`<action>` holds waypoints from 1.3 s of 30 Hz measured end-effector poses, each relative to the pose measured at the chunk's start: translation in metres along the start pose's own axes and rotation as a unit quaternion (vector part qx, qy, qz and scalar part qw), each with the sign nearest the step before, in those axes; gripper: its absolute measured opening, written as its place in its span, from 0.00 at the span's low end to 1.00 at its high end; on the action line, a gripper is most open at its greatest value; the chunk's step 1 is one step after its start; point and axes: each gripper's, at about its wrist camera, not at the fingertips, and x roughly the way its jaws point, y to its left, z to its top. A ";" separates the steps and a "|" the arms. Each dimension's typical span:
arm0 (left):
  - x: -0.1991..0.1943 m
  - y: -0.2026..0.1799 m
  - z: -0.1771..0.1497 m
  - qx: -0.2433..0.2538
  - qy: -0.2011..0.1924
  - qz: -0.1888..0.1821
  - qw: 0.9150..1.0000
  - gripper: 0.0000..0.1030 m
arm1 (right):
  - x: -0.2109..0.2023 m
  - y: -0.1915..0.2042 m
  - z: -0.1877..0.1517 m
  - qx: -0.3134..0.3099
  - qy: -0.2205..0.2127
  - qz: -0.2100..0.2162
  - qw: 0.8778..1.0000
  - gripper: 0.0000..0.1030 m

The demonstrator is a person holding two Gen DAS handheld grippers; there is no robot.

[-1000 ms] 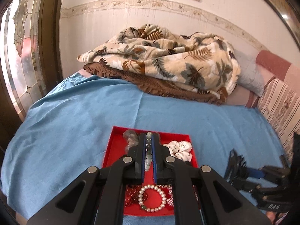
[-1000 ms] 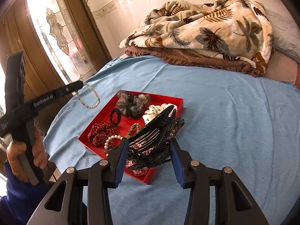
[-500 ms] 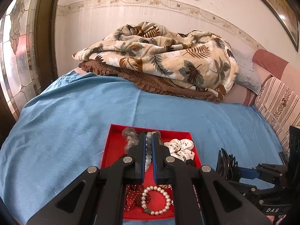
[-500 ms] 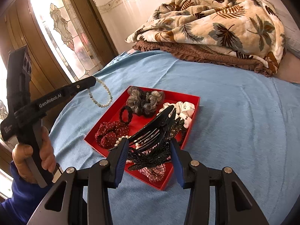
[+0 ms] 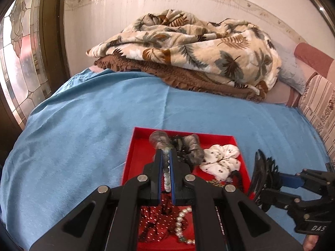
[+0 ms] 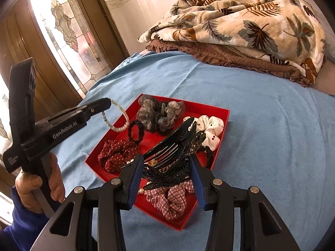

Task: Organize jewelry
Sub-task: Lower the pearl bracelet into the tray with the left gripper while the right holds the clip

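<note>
A red tray [image 5: 139, 144] [image 6: 222, 113] lies on the blue bedspread with scrunchies and bracelets in it. My left gripper [image 5: 166, 152] [image 6: 107, 102] is shut on a pale bead bracelet [image 5: 166, 171] [image 6: 118, 118], whose loop hangs over the tray's left edge. My right gripper [image 6: 167, 159] [image 5: 259, 173] is shut on a black hair claw clip [image 6: 169, 156] [image 5: 258, 177] just above the tray's near right part. In the tray lie a grey scrunchie [image 6: 159, 113], a white one [image 6: 211, 129], a dark red dotted one [image 6: 117, 152], a checked one [image 6: 171, 198] and a pearl bracelet [image 5: 181, 223].
A leaf-print quilt [image 5: 192, 48] on a brown blanket [image 5: 182, 77] is piled at the head of the bed [image 5: 83, 125]. A stained-glass door [image 6: 67, 31] stands to the left. A striped cushion [image 5: 318, 104] lies to the right. A hand [image 6: 41, 184] holds the left gripper's handle.
Both grippers have come closer to the tray. The left one has sunk with the bead bracelet; the right one has shifted sideways with the claw clip over the tray.
</note>
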 end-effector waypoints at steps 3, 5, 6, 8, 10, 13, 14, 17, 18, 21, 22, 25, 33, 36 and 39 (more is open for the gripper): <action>0.009 0.003 0.001 0.002 0.008 0.009 1.000 0.06 | 0.005 0.000 0.003 0.003 0.003 0.000 1.000 0.47; 0.014 0.006 0.001 0.003 0.013 0.014 1.000 0.06 | 0.008 0.002 0.003 0.001 0.005 0.003 1.000 0.47; 0.016 0.007 0.002 0.002 0.015 0.015 1.000 0.06 | 0.010 0.003 0.002 0.000 0.007 0.004 1.000 0.47; 0.020 0.010 0.002 -0.002 0.019 0.014 1.000 0.05 | 0.013 0.007 -0.001 -0.003 0.011 0.007 1.000 0.47; 0.022 0.010 0.002 -0.004 0.021 0.015 1.000 0.05 | 0.016 0.011 -0.003 -0.007 0.016 0.011 1.000 0.47; 0.025 0.010 0.003 -0.003 0.024 0.014 1.000 0.05 | 0.021 0.016 -0.006 -0.013 0.022 0.015 1.000 0.47; 0.026 0.010 0.003 -0.001 0.024 0.014 1.000 0.05 | 0.022 0.017 -0.007 -0.014 0.023 0.017 0.999 0.47; 0.031 0.007 0.003 0.003 0.029 0.015 0.999 0.05 | 0.024 0.021 -0.009 -0.017 0.026 0.020 0.999 0.47; 0.033 0.006 0.003 0.005 0.031 0.015 0.999 0.05 | 0.024 0.021 -0.010 -0.017 0.026 0.021 0.999 0.47; 0.038 0.005 0.005 0.005 0.034 0.013 0.999 0.05 | 0.026 0.023 -0.011 -0.016 0.028 0.025 0.999 0.47; 0.039 0.005 0.006 0.004 0.035 0.011 0.999 0.05 | 0.027 0.023 -0.012 -0.016 0.028 0.025 0.999 0.47; 0.042 0.003 0.008 0.005 0.037 0.009 0.999 0.05 | 0.029 0.024 -0.012 -0.016 0.030 0.026 0.999 0.47; 0.041 -0.013 0.011 0.034 0.027 0.022 0.999 0.05 | 0.026 0.024 -0.013 -0.022 0.024 0.021 0.999 0.47; 0.037 -0.017 0.011 0.043 0.018 0.029 0.998 0.05 | 0.022 0.022 -0.015 -0.020 0.022 0.020 0.999 0.47; 0.031 -0.019 0.011 0.048 0.010 0.031 0.998 0.05 | 0.019 0.021 -0.018 -0.020 0.020 0.018 0.999 0.47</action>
